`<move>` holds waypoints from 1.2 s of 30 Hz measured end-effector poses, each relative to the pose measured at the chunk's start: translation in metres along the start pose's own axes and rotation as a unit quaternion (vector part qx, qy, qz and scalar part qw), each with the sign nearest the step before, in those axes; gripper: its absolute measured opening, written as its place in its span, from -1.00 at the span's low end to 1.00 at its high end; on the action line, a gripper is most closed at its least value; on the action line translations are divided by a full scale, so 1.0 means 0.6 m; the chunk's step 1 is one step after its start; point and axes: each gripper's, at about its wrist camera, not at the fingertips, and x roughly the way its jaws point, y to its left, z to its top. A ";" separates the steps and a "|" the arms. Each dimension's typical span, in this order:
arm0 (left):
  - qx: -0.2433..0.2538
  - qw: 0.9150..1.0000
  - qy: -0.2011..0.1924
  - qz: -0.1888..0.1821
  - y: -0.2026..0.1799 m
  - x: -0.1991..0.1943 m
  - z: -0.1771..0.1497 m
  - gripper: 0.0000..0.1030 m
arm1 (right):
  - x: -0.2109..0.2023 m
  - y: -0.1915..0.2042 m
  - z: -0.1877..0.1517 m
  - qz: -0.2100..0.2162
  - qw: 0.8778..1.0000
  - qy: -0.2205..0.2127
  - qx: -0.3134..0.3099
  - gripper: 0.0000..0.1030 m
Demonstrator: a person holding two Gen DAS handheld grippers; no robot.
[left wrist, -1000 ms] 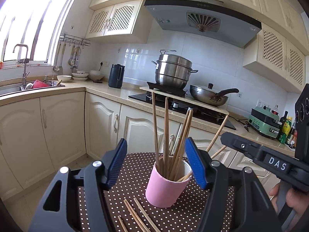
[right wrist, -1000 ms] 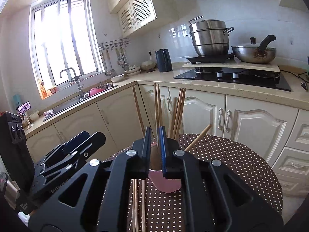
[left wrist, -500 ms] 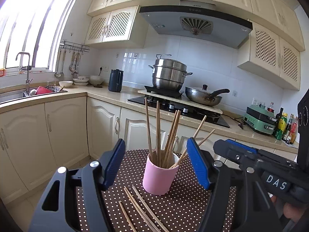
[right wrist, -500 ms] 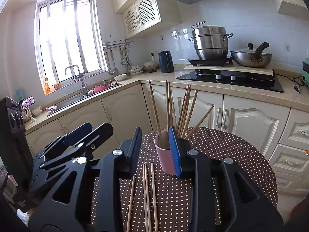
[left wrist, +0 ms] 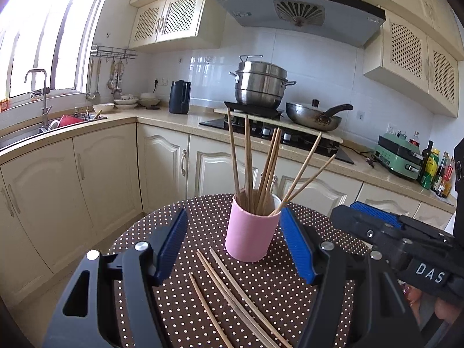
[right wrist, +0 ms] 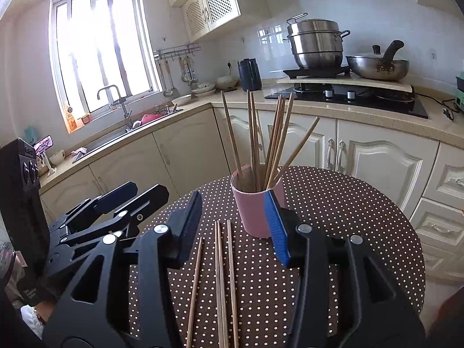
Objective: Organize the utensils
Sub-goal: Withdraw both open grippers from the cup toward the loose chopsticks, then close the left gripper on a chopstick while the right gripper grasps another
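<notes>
A small round worktop (left wrist: 333, 220) with a brown, white-dotted cover stands in a cream-coloured kitchen. On it is a pink cup (left wrist: 250, 233), upright, holding a bundle of wooden chopsticks (left wrist: 262, 168) that fan upward and lean out to the right.

Four loose chopsticks (right wrist: 221, 272) lie flat on the cover, just in front of the cup on the side towards the person. In the right wrist view their long axes run almost straight away from the camera, side by side, tips pointing at the cup's base. In the left wrist view the same sticks (left wrist: 232, 295) slant from lower right up towards the cup.

The right gripper (right wrist: 236, 221) has just been opening; its fingers now stand partly apart with nothing between them. The loose sticks lie below the gap and run along the line it points, and the cup sits just beyond, partly hidden by the blue-padded finger on the right. The left gripper (left wrist: 233, 245) has fingers spread wide and empty, framing the cup from a little further back.

The right gripper looks the nearer and better lined up with the loose sticks (a judgement, not something seen). Because the sticks lie along its pointing line rather than across it, the fingers would likely have to tip down to close over a stick from either side.
</notes>
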 end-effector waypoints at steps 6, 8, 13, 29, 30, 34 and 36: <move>0.000 0.997 0.079 0.018 0.014 0.051 -0.032 0.27 | 0.048 -0.020 -0.026 0.011 0.999 0.049 0.013 -0.14; -0.014 0.993 0.110 0.026 0.025 0.073 -0.048 0.27 | 0.063 -0.023 -0.039 0.011 0.998 0.063 0.017 -0.14; -0.038 0.983 0.171 0.055 0.050 0.111 -0.088 0.27 | 0.104 -0.029 -0.065 0.012 0.994 0.106 0.016 -0.14; -0.033 0.959 0.265 0.098 0.052 0.139 -0.170 0.09 | 0.174 -0.016 -0.112 0.023 0.983 0.183 -0.002 -0.14; -0.033 0.959 0.267 0.093 0.051 0.139 -0.173 0.08 | 0.177 -0.014 -0.112 0.023 0.983 0.183 -0.004 -0.14; -0.024 0.958 0.267 0.101 0.043 0.132 -0.183 0.05 | 0.189 -0.010 -0.116 0.019 0.982 0.190 -0.013 -0.14; -0.017 0.957 0.268 0.106 0.039 0.125 -0.188 -0.05 | 0.197 -0.008 -0.116 0.022 0.981 0.194 -0.012 -0.14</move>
